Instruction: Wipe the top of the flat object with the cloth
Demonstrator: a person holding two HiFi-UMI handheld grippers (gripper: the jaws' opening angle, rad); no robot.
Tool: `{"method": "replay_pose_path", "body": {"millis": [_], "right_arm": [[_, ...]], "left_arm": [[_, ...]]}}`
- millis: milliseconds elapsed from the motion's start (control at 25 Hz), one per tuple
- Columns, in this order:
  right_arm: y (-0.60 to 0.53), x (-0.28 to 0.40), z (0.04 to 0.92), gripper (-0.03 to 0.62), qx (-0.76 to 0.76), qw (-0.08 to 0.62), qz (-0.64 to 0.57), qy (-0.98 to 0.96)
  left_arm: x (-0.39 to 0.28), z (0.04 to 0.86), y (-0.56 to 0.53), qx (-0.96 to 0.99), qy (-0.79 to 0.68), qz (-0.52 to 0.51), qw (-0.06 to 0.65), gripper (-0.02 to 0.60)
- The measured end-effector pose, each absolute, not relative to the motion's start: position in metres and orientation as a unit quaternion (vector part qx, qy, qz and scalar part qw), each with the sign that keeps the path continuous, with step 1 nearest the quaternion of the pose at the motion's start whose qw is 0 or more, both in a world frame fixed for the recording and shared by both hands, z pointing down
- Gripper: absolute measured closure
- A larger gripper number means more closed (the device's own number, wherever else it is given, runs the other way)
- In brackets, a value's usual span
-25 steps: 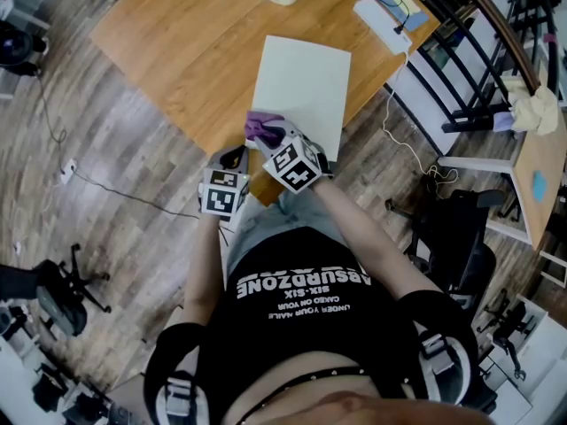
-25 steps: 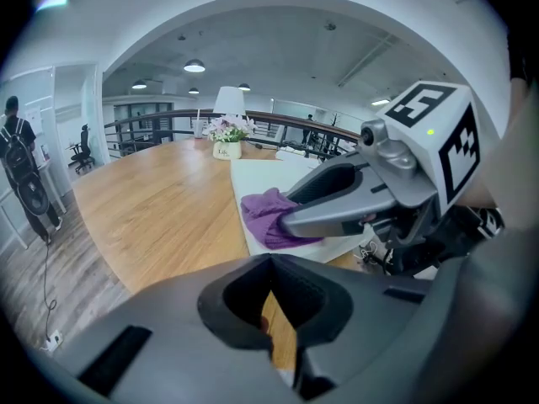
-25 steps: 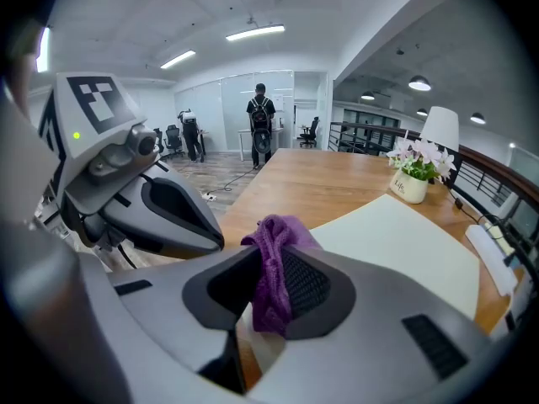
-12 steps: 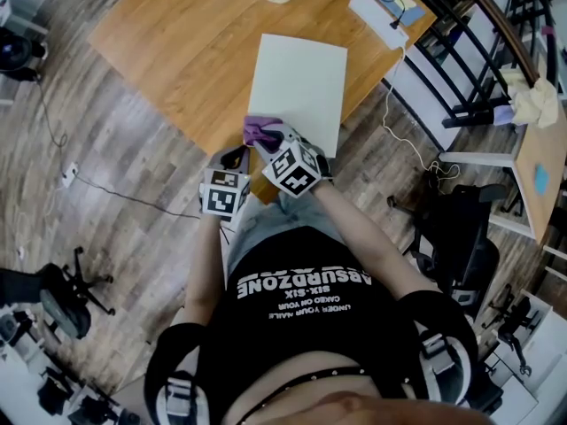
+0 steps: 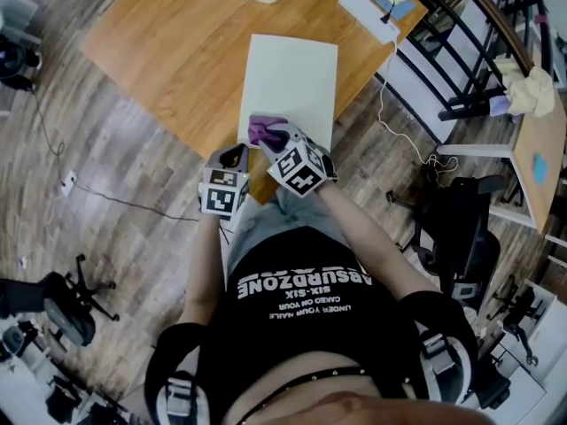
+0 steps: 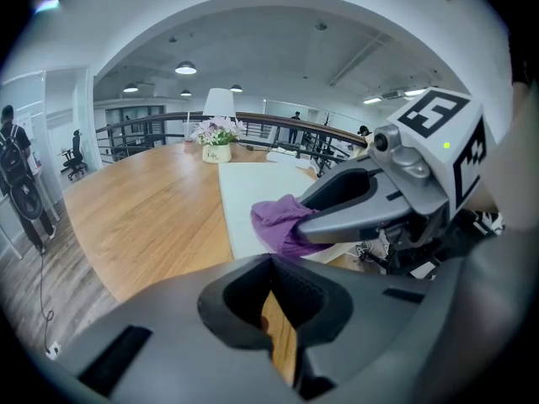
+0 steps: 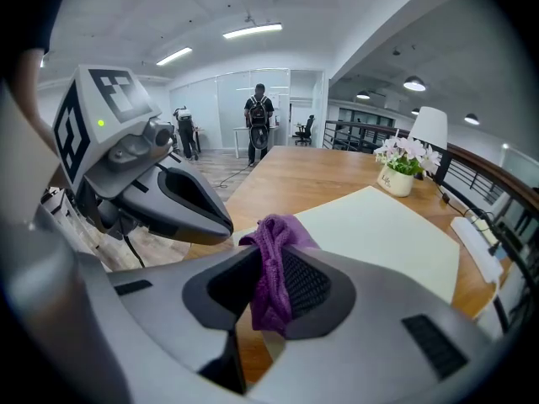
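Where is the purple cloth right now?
In the head view's centre, the purple cloth sits pinched in the right tongs, on the near end of the pale flat board, just right of the left tongs.

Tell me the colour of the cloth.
The cloth is purple, shown best in the right gripper view.

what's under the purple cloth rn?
The near end of the pale flat board, which lies on the wooden table. The cloth, pinched in the right tongs, hides the patch beneath it.
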State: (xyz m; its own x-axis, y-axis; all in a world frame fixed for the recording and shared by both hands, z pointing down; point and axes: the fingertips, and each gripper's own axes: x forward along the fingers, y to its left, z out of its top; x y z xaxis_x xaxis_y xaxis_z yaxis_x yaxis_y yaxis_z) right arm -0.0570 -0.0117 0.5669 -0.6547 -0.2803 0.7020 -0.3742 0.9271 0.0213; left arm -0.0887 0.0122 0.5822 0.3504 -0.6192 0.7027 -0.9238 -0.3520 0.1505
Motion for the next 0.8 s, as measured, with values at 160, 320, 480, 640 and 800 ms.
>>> {"method": "replay_pose_path", "body": {"millis": [160,320,480,640,800], "right_arm": [[-0.017,-0.039,0.565,0.503,0.199,0.371,0.074,-0.904],[-0.018,-0.022,0.565,0.503,0.215,0.370,0.078,-0.901],[-0.018,-0.004,0.563,0.503,0.233,0.368,0.086,-0.896],[-0.018,0.014,0.562,0.503,0.250,0.364,0.096,-0.892],[-0.017,0.031,0.562,0.503,0.264,0.364,0.102,-0.888]], "left_arm": [[-0.082,0.579,0.007,0.779,-0.495,0.277,0.268,0.565],[-0.075,0.578,0.001,0.784,-0.489,0.280,0.262,0.565],[-0.068,0.578,-0.005,0.788,-0.481,0.284,0.258,0.565],[-0.060,0.580,-0.008,0.791,-0.476,0.290,0.254,0.565],[-0.056,0.581,-0.012,0.793,-0.471,0.294,0.251,0.565]]}}
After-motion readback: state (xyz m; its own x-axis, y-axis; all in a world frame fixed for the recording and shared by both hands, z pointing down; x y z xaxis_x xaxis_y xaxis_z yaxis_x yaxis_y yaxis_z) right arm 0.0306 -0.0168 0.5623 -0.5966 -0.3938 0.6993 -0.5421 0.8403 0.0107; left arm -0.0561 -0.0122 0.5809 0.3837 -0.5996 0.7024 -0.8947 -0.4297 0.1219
